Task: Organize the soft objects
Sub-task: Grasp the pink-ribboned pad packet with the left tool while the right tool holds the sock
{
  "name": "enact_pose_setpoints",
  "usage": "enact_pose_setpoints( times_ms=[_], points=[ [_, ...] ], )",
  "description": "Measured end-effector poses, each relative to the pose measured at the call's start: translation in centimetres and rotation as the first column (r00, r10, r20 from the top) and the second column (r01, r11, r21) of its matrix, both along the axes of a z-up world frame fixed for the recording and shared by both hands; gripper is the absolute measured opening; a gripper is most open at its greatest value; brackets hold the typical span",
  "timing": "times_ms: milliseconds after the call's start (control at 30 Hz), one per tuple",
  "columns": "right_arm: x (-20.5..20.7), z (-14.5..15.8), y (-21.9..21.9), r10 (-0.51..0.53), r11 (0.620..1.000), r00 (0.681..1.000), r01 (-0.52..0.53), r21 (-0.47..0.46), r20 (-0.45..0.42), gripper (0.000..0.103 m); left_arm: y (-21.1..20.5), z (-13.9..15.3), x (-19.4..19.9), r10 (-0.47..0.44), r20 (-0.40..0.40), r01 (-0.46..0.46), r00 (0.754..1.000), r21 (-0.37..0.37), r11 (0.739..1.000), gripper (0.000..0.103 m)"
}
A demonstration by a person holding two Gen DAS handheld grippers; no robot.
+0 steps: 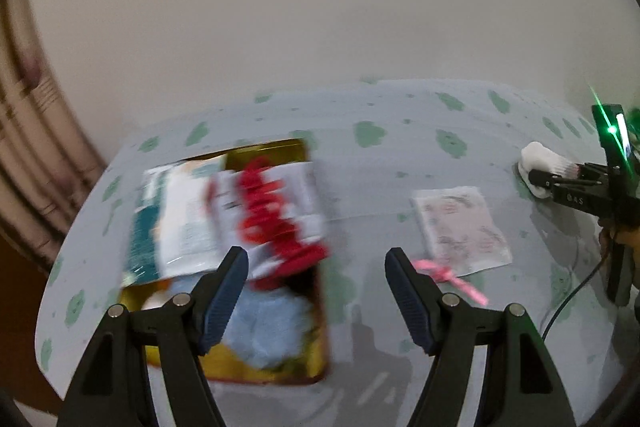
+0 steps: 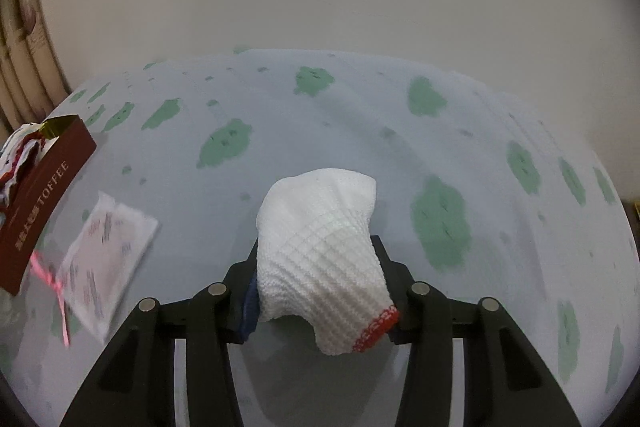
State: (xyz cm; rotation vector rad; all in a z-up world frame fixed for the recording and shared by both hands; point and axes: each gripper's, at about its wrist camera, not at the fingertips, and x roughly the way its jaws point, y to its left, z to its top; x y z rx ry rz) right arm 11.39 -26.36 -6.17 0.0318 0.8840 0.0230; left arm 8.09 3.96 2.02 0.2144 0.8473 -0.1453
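Observation:
My right gripper is shut on a white knitted glove with a red cuff edge, held just above the tablecloth. In the left wrist view that right gripper and the glove sit at the far right. My left gripper is open with nothing between its fingers, hovering over the right side of an open dark red toffee box with a gold lining. The box holds a red and white knit piece, white and teal packets and a pale blue fluffy thing.
A flat white printed sachet lies on the pale blue cloth with green blotches, with a pink ribbon beside it. A curtain hangs at the left. A dark cable trails under the right gripper.

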Motion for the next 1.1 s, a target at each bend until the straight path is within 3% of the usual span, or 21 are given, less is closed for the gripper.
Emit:
enact_pose_setpoints(
  times_ms=[233,567,967,1100],
  points=[
    [-2.0,-0.3,-1.3,-0.035,0.999,0.999,0.035,0.029,0.012,0.044,-6.1,-1.9,3.1,-0.16,-0.138,0.15,0.978,-0.08,0.985,0.073],
    [-1.8,-0.6,-1.6,-0.031,0.998,1.0,0.031,0.052,-0.001,0.045,-11.5,-5.5,6.4,-0.205,-0.293,0.16,0.934,-0.171,0.972,0.073],
    [-1.8,-0.7,-1.7,-0.031,0.997,1.0,0.031,0.064,-0.006,0.047,-12.0,-8.4,7.9,-0.091,-0.291,0.066,0.953,-0.094,0.993,0.074],
    [-1.8,-0.8,-1.8,-0.028,0.997,1.0,0.029,0.071,-0.007,0.048,-12.2,-8.7,7.5,-0.115,-0.265,0.094,0.957,-0.091,0.991,0.08]
  ],
)
